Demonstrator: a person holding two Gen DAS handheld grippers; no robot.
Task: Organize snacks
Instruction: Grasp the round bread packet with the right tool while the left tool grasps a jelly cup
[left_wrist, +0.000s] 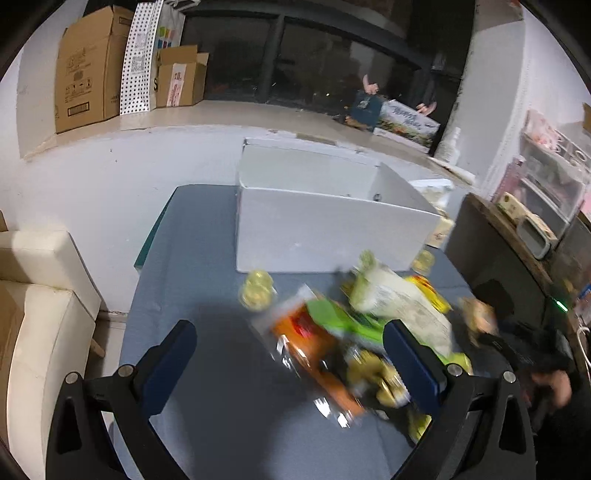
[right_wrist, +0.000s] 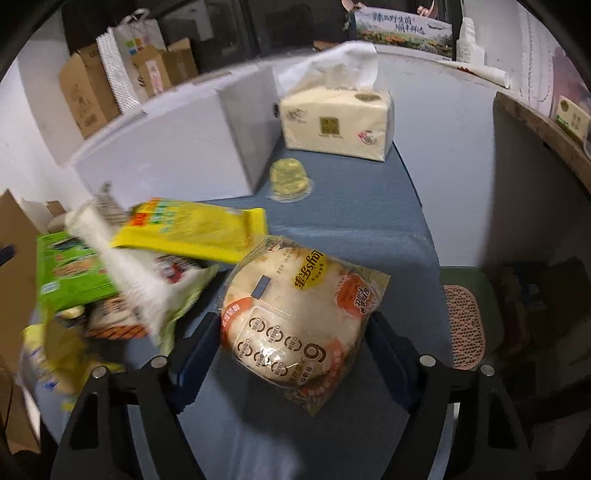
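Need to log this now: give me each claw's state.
Left claw: open, holding nothing, over the snack pile.
Right claw: open, fingers either side of the round bread pack, not gripping it.

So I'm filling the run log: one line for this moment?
right gripper: open around round bread pack | left gripper: open over snack pile | white box: behind

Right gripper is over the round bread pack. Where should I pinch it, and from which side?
Grip the round bread pack across its puffy middle, coming down from above with the right gripper straddling it as now. It lies flat on the blue table, its sides clear; the thin sealed edges would probably slip.
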